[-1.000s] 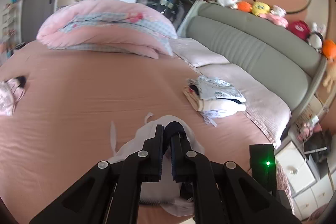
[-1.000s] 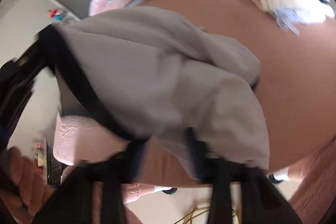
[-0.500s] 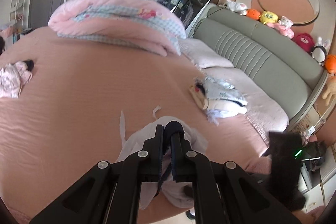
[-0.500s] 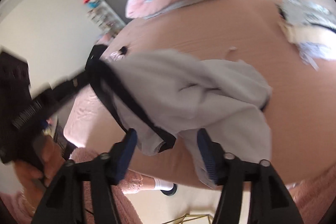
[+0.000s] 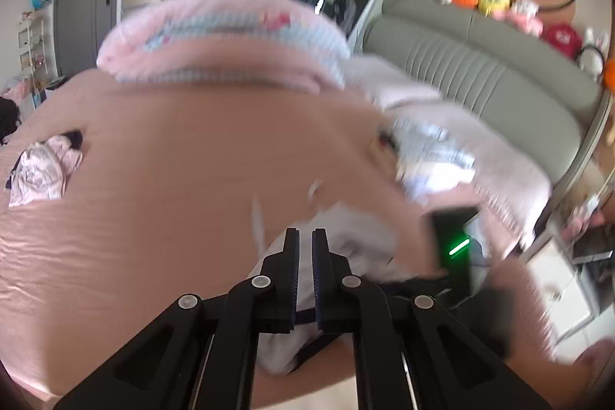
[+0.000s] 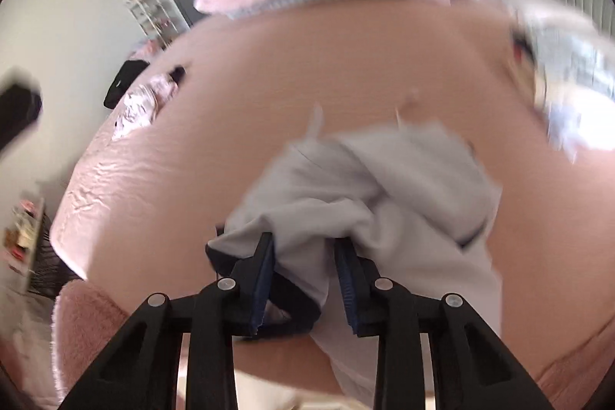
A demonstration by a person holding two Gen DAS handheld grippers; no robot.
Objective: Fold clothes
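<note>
A light grey garment with a navy waistband [image 5: 346, 241] lies crumpled on the pink bed sheet [image 5: 173, 160] near its front edge. My left gripper [image 5: 305, 237] hovers just over it with its fingers nearly together and no cloth showing at the tips. In the right wrist view the garment [image 6: 384, 187] bunches up between the fingers of my right gripper [image 6: 305, 248], which stand apart around a fold of it. The navy band [image 6: 215, 256] sits by the left finger. The right gripper's black body with a green light [image 5: 453, 244] shows to the right of the garment.
A stack of folded clothes [image 5: 434, 156] lies on the bed's right side near the grey headboard [image 5: 480, 64]. A rolled pink quilt [image 5: 223, 37] fills the far end. A crumpled pink garment [image 5: 42, 171] lies at the left. The bed edge is just below the grippers.
The navy band no longer bulges over my left fingertips. The garment, held stretched in the air, has dropped onto the bed. My right fingers have drawn closer around it.
</note>
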